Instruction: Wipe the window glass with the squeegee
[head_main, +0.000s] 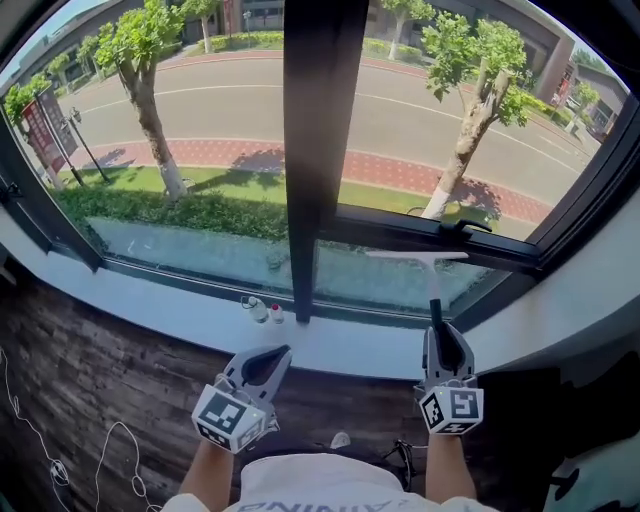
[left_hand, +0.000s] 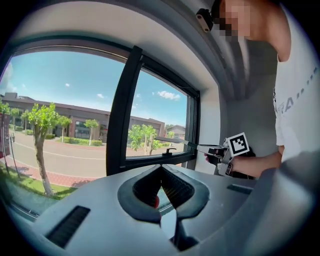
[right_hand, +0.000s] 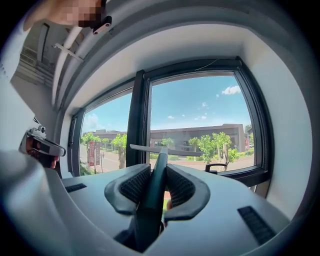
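Observation:
The squeegee (head_main: 430, 275) has a dark handle and a pale, level blade. My right gripper (head_main: 440, 338) is shut on the handle and holds it upright before the low edge of the right window pane (head_main: 450, 120). In the right gripper view the handle (right_hand: 154, 195) runs between the jaws of the right gripper (right_hand: 159, 169). Whether the blade touches the glass I cannot tell. My left gripper (head_main: 270, 355) hangs over the white sill (head_main: 150, 310), jaws together, with nothing between them. The left gripper view shows the left gripper (left_hand: 161, 168), the squeegee (left_hand: 175, 142) and the right gripper (left_hand: 227, 150).
A wide black mullion (head_main: 318, 130) splits the window into two panes. A black window handle (head_main: 462, 226) sits on the lower frame behind the blade. Two small bottles (head_main: 260, 310) stand on the sill by the mullion's foot. A white cable (head_main: 60, 470) lies on the dark wood floor.

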